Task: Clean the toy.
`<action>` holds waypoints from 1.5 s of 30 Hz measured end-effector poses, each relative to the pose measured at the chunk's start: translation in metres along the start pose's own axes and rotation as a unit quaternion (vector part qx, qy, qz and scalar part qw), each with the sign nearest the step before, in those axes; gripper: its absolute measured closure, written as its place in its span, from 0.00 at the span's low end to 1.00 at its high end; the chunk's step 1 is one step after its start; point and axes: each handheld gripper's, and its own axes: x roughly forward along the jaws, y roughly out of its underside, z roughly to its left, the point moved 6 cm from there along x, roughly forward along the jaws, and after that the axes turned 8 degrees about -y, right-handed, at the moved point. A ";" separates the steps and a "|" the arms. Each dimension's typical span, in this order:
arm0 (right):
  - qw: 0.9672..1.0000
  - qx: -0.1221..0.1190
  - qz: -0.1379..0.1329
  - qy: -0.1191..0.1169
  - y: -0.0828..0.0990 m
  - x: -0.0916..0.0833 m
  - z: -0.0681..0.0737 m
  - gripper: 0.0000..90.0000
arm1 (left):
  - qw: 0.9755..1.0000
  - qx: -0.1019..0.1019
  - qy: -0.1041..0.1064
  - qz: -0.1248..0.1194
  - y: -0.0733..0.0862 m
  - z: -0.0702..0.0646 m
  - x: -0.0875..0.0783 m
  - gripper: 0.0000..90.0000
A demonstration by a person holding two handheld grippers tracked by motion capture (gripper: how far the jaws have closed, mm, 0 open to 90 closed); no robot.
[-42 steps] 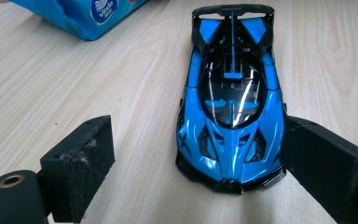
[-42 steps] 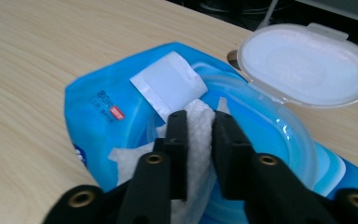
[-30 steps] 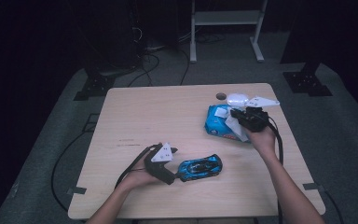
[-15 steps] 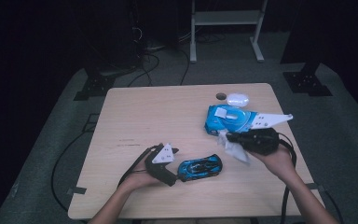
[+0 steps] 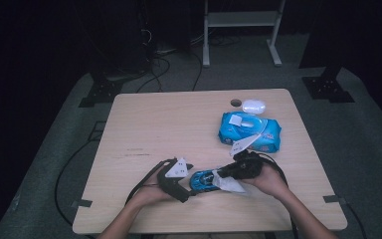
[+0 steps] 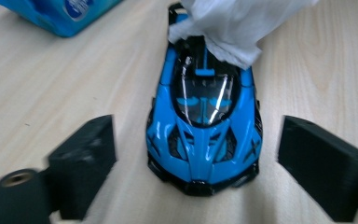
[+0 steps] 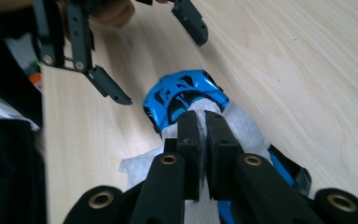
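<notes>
Wiping the car with a wipe

The car [image 6: 204, 135] is sitting on the counter [image 5: 169, 129] between my left gripper's [image 6: 205, 158] wide-open fingers, which have just been closing slightly; my right gripper [image 7: 199, 135] is pinching the wipe [image 7: 242, 126] against its far end, wipes pack [image 5: 248, 130] lying beyond.

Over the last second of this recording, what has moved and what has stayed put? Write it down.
The right gripper, shut on a white wipe, came from the blue wipes pack down to the blue toy car and laid the wipe on its rear. The left gripper kept its place around the car's nose; its jaws have just been closing a little, not touching the car. Car, pack and the small white object stayed.
</notes>
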 end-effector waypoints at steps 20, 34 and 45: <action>0.992 -0.077 -0.078 0.059 0.028 0.023 -0.004 0.71 | 1.000 -0.003 0.006 0.031 0.003 -0.003 0.029 0.14; 0.995 -0.053 -0.049 0.075 0.039 0.007 -0.008 0.92 | 1.000 0.000 0.013 0.016 0.002 -0.007 0.028 0.27; 0.995 -0.065 -0.058 0.057 0.029 0.021 0.004 0.92 | 1.000 -0.005 0.012 0.019 0.002 -0.006 0.028 0.27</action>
